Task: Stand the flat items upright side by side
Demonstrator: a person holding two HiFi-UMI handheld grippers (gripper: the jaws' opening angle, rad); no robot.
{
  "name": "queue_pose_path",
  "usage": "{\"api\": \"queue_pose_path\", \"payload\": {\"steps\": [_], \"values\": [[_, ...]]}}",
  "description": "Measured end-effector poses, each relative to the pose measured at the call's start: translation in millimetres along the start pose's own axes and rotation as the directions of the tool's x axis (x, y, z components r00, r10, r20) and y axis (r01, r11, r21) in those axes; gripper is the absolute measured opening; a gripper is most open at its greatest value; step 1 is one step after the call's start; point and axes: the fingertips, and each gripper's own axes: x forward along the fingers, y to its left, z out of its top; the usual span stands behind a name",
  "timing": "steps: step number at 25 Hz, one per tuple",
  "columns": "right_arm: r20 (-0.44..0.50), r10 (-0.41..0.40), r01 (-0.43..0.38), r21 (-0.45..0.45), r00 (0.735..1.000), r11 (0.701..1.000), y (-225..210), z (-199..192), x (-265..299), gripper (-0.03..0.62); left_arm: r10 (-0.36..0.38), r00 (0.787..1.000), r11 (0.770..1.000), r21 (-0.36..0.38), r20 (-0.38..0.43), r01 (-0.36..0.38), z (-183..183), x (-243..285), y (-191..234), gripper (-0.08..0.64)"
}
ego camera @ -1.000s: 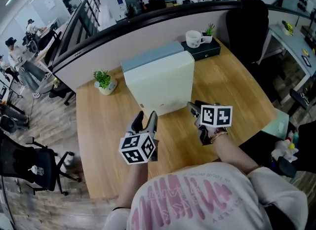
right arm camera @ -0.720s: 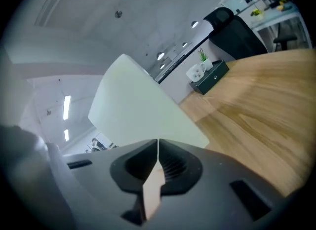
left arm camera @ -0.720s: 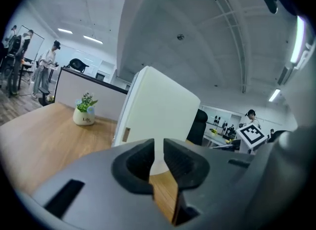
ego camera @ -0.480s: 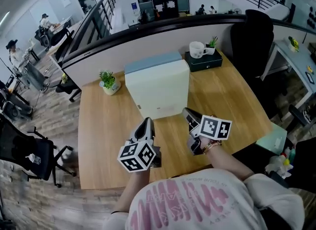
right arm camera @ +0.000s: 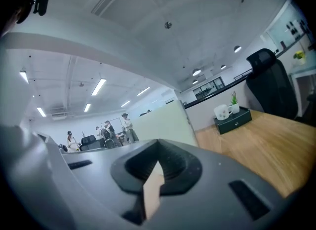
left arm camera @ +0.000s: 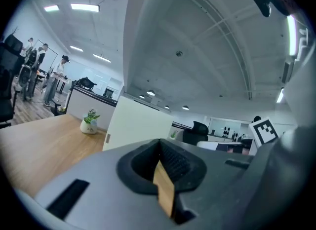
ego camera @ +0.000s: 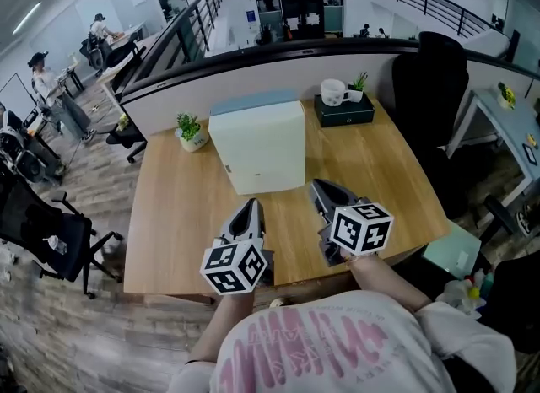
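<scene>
Desk [ego camera: 177, 206] of smooth wood bears matte, square-edged pale box [ego camera: 260, 148].

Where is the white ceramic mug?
Head view: the white mug stands on the dark box at the far right of the desk, beside a potted plant.

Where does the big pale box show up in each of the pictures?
Head view: pale box, just above centre.
Left gripper view: left of centre, above the jaws.
Right gripper view: centre, above the jaws.
Shared landmark: black chair, right of the box in all.
</scene>
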Motion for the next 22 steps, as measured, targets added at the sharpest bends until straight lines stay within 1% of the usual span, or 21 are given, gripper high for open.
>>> {"api": "queue_pose_path", "payload": {"steps": [5,11,15,17,20,22], "values": [[-0.032,0.01,-0.01,0.01,0.999,1.0,-0.4,-12.0,-29.4,-0.003,0.028,1.0,1.0,0.012,0.009,-0.028,-4.6,-25.2,-20.3,0.003],[-0.043,0.027,-0.029,-0.033,0.999,0.999,4.1,-18.7,-49.3,-0.003,0.067,0.997,0.998,0.012,0.027,-0.068,-9.3,-47.6,-29.0,0.003],[-0.045,0.029,-0.032,-0.059,0.999,0.998,3.9,-17.3,-59.4,-0.003,0.075,0.996,0.997,0.017,0.043,-0.076,-7.3,-53.2,-35.8,0.003],[-0.046,0.021,-0.024,-0.077,0.999,0.997,2.0,-16.3,-63.9,-0.003,0.076,0.996,0.997,0.03,0.049,-0.077,-5.4,-55.9,-39.6,0.003],[-0.053,0.009,-0.013,-0.076,0.999,0.997,-0.7,-17.0,-70.2,-0.003,0.077,0.995,0.995,0.059,0.058,-0.081,-2.5,-61.4,-45.0,0.003],[-0.056,0.007,-0.012,-0.074,0.998,0.997,-0.4,-18.0,-74.3,-0.003,0.077,0.995,0.995,0.065,0.063,-0.081,-1.5,-65.5,-48.0,0.003]]}}
